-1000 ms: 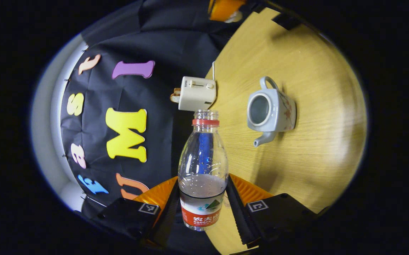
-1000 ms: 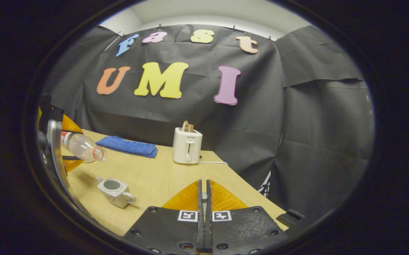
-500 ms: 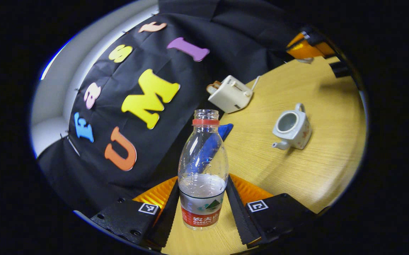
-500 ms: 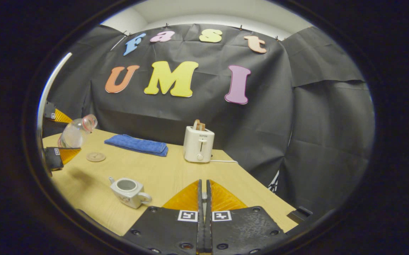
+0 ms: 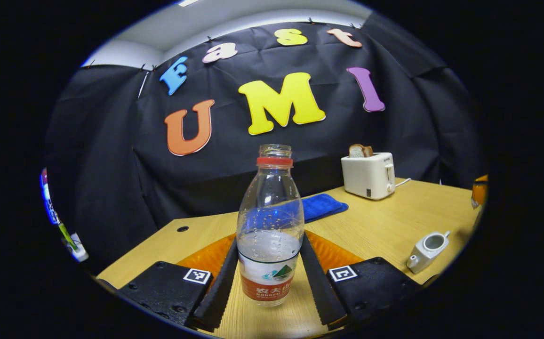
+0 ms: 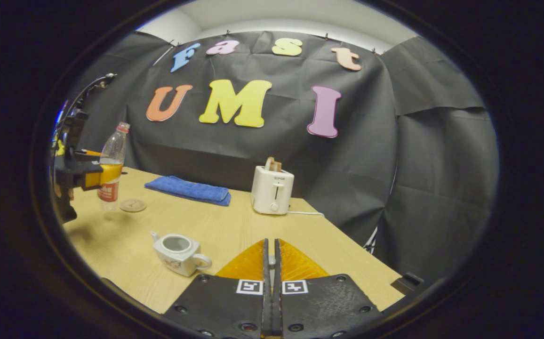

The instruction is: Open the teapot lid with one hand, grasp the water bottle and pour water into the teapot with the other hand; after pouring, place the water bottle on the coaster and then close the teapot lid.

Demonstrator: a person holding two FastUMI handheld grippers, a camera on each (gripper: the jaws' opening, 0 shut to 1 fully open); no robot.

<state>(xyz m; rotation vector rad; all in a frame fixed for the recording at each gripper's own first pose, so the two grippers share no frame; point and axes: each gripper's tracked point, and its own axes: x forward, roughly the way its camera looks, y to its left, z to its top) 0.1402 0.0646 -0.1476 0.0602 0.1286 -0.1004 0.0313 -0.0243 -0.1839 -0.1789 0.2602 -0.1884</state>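
On wooden table (image 6: 234, 235): toaster (image 6: 272, 189), towel (image 6: 188, 189).

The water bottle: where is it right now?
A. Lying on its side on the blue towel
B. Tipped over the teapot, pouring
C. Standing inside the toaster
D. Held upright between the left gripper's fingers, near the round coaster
D. In the left gripper view the water bottle stands upright with the left gripper closed on its lower part; the right gripper view shows it beside the coaster, away from the open teapot.
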